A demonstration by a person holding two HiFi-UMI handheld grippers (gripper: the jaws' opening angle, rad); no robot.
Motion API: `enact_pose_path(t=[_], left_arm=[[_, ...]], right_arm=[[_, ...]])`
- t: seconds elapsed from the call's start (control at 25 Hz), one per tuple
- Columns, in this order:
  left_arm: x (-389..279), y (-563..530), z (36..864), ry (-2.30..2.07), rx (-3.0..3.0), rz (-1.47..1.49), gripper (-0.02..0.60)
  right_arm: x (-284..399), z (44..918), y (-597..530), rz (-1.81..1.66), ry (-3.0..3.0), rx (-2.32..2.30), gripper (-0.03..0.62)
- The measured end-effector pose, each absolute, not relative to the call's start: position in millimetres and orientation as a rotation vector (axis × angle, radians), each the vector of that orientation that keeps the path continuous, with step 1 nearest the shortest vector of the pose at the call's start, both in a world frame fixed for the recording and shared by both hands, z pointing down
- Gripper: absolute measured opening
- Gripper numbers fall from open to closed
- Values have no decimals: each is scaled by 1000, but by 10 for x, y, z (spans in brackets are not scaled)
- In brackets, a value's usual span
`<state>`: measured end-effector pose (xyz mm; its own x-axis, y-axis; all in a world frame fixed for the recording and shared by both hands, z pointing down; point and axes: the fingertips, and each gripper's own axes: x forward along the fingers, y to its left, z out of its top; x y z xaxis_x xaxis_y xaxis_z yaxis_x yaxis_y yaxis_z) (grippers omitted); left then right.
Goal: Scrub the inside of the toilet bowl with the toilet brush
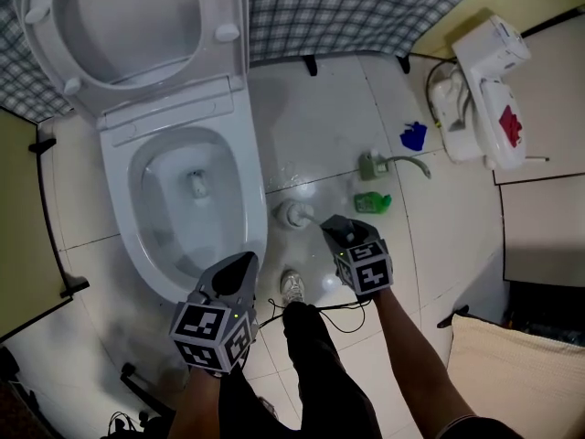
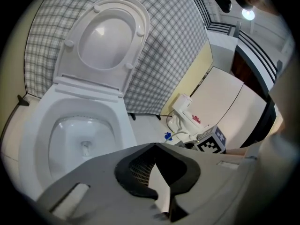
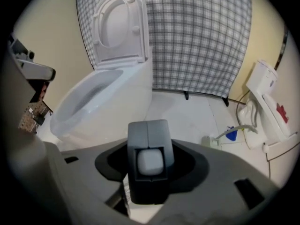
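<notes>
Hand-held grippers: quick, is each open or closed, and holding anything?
Left hand-held gripper: closed, empty.
Right hand-held gripper: grey block between jaws; grip unclear.

Toilet lid cropped at top edge

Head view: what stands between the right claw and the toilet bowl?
The white toilet brush stands there on the floor tiles, beside the toilet bowl and clear of the right claw. The head view shows it.

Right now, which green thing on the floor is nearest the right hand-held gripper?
The bright green item, just beyond the right hand-held gripper; the paler one with the hose lies farther off.
</notes>
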<state>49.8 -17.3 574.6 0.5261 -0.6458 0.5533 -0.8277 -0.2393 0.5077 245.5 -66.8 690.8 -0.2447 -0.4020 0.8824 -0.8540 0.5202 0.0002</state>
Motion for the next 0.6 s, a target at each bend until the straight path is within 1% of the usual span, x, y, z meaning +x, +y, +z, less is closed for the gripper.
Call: enact_pose_path(t=[0.24, 0.44, 0.6], left_arm=[[369, -255, 5258, -1203, 2016, 306, 9], [129, -450, 4675, -1271, 2046, 259, 9], [-35, -458, 4317, -1314, 2057, 214, 9]], right_arm=[[2483, 5685, -707, 567, -1958, 1165, 227], [2169, 4544, -882, 461, -2133, 1245, 227], [1871, 3902, -905, 410, -2258, 1251, 227]])
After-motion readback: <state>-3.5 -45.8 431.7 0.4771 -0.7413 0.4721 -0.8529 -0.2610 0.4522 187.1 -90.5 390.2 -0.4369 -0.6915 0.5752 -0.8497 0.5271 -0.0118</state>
